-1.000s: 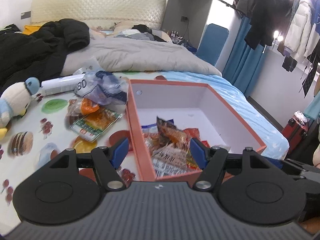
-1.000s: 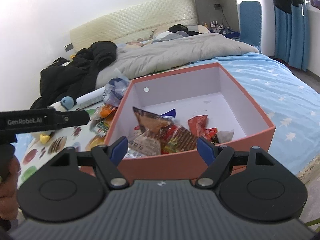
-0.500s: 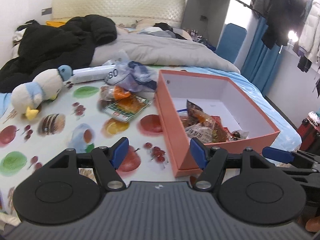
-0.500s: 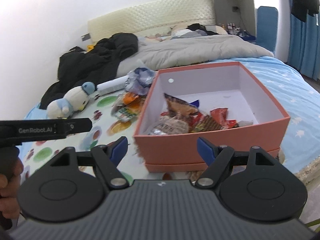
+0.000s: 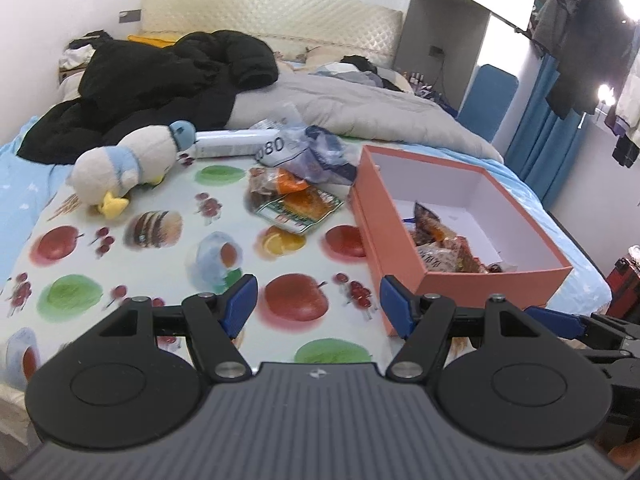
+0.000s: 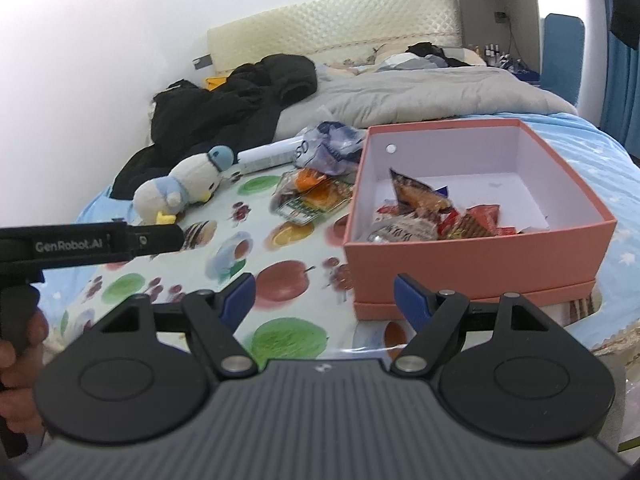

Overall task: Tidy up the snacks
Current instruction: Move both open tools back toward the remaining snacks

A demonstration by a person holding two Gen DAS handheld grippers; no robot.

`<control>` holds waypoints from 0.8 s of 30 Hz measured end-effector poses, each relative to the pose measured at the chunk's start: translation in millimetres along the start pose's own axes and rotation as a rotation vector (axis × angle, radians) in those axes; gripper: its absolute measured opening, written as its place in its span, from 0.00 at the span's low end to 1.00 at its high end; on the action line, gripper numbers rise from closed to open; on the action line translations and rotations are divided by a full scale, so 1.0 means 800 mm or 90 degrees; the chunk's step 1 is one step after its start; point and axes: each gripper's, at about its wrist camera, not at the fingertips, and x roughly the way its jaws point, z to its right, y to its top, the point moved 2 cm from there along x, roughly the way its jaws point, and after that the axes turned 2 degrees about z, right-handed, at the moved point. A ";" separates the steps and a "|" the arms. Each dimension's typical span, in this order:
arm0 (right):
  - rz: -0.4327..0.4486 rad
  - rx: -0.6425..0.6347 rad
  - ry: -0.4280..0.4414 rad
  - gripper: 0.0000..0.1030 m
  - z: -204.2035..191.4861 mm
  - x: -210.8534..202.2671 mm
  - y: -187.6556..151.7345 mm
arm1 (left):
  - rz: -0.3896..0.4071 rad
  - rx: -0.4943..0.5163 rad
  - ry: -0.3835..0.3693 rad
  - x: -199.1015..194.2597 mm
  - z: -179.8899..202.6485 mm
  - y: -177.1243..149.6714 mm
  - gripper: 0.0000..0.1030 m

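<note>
Snacks on the mat, well beyond both empty, spread grippers — left gripper, right gripper.

You've got one orange box with a heap of snack packets inside, too jumbled to count. Two loose packets outside it, one crumpled bag, one white tube, one plush penguin.

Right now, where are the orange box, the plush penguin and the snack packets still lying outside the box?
orange box [image 6: 476,264]: right wrist view, on its near outer wall.
plush penguin [image 5: 128,160]: left wrist view, on its white body.
snack packets [image 5: 298,204]: left wrist view, on the orange and green wrapper beside the box.
</note>
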 end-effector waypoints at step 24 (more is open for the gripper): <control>-0.038 -0.063 0.051 0.75 -0.061 0.121 0.018 | -0.045 -0.048 0.056 0.135 -0.105 0.025 0.70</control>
